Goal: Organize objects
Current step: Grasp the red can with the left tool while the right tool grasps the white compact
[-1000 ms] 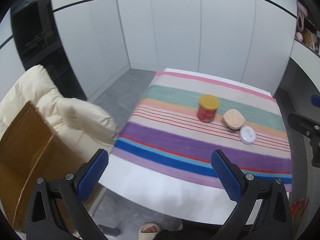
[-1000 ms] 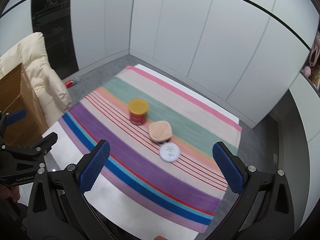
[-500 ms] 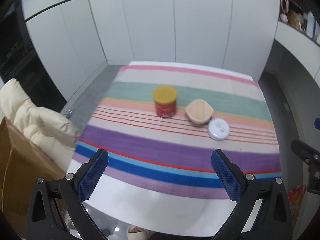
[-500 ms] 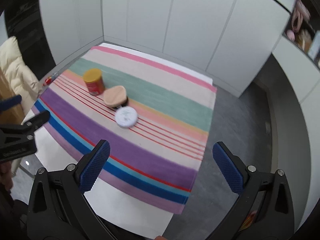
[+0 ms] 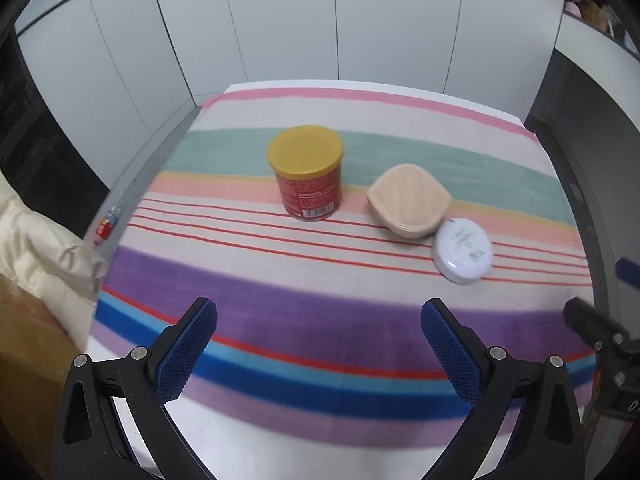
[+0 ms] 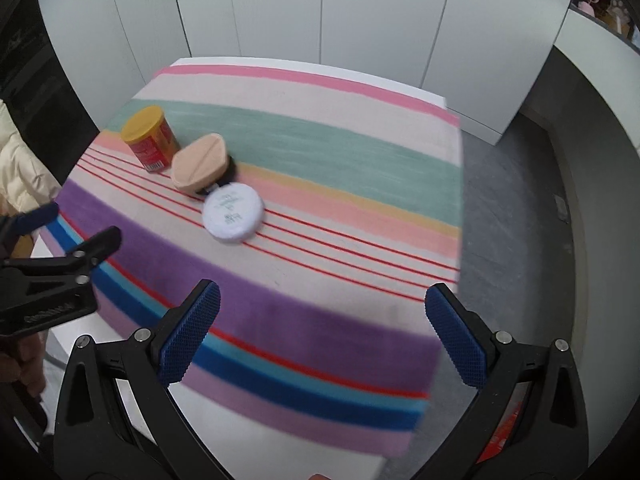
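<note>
The red can [image 5: 308, 178], beige case [image 5: 408, 200] and white jar [image 5: 463, 250] sit untouched mid-counter; your left hand-held gripper [image 5: 318, 344] and right hand-held gripper [image 6: 322, 334] both gape empty, so nothing is organized yet.

table [image 5: 280, 448] w/ striped cloth [image 5: 320, 320] | on cloth: red can [image 5: 308, 184], beige case [image 5: 408, 200] touching white round tin [image 5: 464, 250]

On the desk [image 5: 280, 440], ahead of the left gripper [image 5: 319, 312], a can [image 5: 306, 174] stands. Right of it lies a compact [image 5: 408, 200], touching a round tin [image 5: 463, 250] further right and nearer.
</note>
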`<action>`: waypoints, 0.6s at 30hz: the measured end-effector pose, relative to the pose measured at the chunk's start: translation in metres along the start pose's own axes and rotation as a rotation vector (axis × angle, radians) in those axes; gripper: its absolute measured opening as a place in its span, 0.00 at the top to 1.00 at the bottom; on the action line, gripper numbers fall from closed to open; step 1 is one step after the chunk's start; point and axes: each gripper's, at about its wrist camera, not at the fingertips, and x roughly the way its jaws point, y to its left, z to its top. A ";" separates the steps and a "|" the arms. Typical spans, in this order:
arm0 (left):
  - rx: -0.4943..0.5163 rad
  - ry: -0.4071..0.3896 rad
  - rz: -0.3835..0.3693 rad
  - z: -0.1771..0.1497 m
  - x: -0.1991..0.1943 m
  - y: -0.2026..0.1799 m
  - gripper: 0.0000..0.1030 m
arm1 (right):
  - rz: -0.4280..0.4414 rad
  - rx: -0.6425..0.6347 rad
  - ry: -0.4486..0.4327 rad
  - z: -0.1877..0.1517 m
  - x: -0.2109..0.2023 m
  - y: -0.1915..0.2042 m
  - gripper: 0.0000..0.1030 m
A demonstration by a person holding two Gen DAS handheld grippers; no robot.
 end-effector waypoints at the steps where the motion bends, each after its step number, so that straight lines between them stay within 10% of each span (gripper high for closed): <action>1: -0.001 0.001 0.005 0.000 0.006 0.002 0.01 | 0.008 0.002 0.005 0.001 0.008 0.004 0.00; 18: 0.000 -0.031 -0.031 0.032 0.080 0.025 0.03 | 0.033 -0.092 -0.002 0.027 0.092 0.054 0.10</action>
